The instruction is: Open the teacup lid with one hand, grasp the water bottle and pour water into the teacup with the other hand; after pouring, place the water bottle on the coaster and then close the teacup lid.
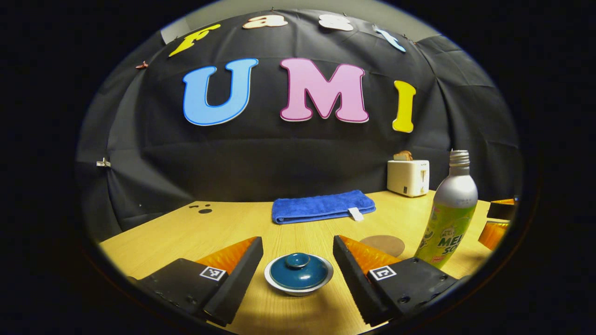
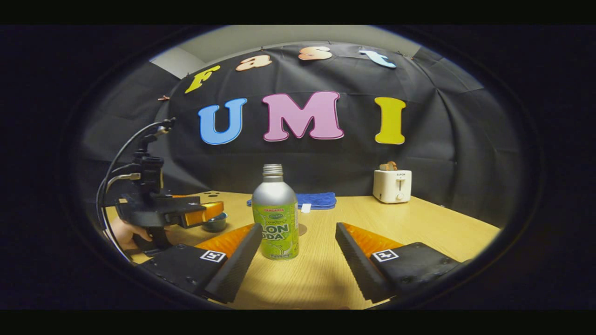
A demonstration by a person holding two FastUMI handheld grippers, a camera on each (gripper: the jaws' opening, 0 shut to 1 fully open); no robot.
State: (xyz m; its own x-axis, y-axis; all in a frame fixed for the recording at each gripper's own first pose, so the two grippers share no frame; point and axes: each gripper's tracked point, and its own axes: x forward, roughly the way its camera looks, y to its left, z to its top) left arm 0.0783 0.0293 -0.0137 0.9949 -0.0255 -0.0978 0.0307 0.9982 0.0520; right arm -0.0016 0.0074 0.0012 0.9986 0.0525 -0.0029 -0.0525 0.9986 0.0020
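Now left tongs (image 1: 298, 253) wide around lidded teacup (image 1: 298, 274), right tongs (image 2: 298, 239) wide before upright water bottle (image 2: 275, 215).

Low tabletop views, shared water bottle (image 1: 449, 211).

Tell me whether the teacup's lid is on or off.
On. The lid sits level on the teacup's rim, between the open left gripper fingers, untouched.
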